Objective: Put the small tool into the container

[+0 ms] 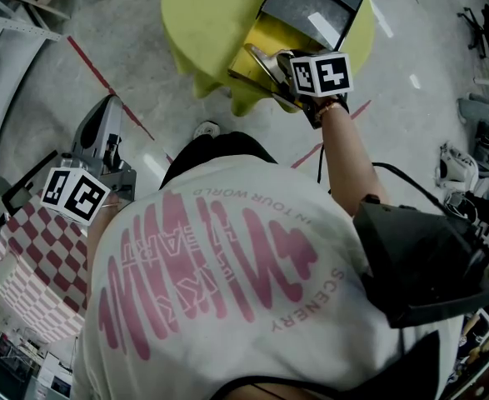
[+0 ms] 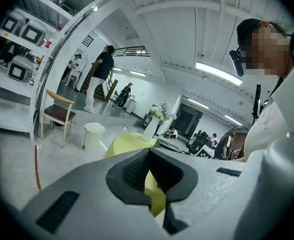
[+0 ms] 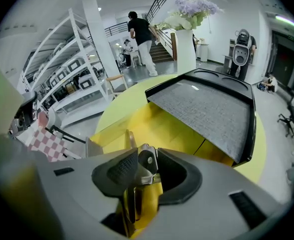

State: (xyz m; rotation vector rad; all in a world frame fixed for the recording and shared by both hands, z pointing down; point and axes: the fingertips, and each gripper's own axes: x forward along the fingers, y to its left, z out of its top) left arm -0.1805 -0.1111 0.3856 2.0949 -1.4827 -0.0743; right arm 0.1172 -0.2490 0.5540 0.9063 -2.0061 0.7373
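Tool (image 3: 148,161) sits loose between the parted jaws of your right tongs (image 3: 147,152) above the container (image 3: 174,129), left tongs (image 2: 149,150) shut empty; seemingly mid-release, next lift clear.

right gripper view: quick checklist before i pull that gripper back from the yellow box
1. The lid is open: ok.
2. The right gripper is above the yellow container: ok.
3. Its jaws are apart: ok.
4. The small tool is free of the jaws: not ok, it stands between them, close against the left pad.
5. Tool resting on the container's floor: cannot tell.
6. The left gripper is shut, empty and out of the way: ok.
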